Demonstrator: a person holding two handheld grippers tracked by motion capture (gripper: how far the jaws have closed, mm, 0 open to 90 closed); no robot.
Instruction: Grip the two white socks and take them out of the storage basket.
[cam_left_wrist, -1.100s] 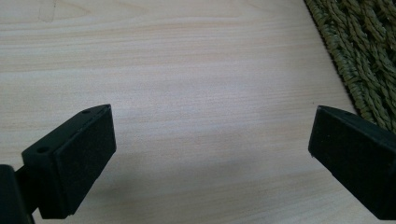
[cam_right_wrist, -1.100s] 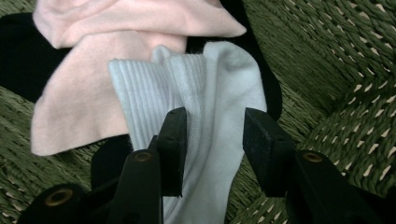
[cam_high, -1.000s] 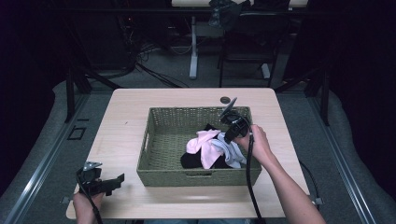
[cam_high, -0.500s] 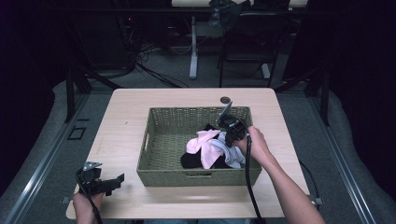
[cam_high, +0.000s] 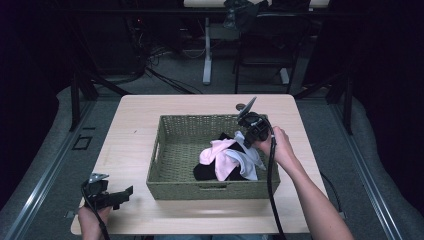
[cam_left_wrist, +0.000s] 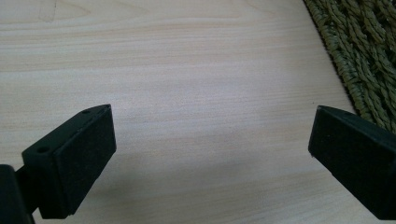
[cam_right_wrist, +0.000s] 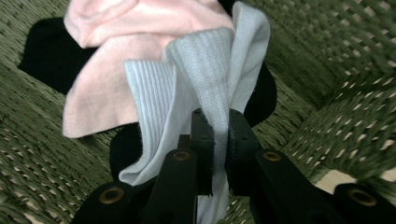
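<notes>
Right gripper (cam_right_wrist: 219, 140) is clamped on a fold of the white ribbed sock (cam_right_wrist: 205, 79) lying on the clothes pile inside the wicker basket (cam_high: 170, 150). Soft, light and floppy, it should drape; pinching a bunched fold seems safest. Left gripper (cam_left_wrist: 210, 154) hangs open over the table (cam_left_wrist: 187, 70).

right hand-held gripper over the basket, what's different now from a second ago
The right hand-held gripper has closed its jaws on the white sock in the woven basket and begun lifting it slightly. A second ago it was open above the pile. The left hand-held gripper stays open over the table, and the pink sock and the basket have not moved.
</notes>
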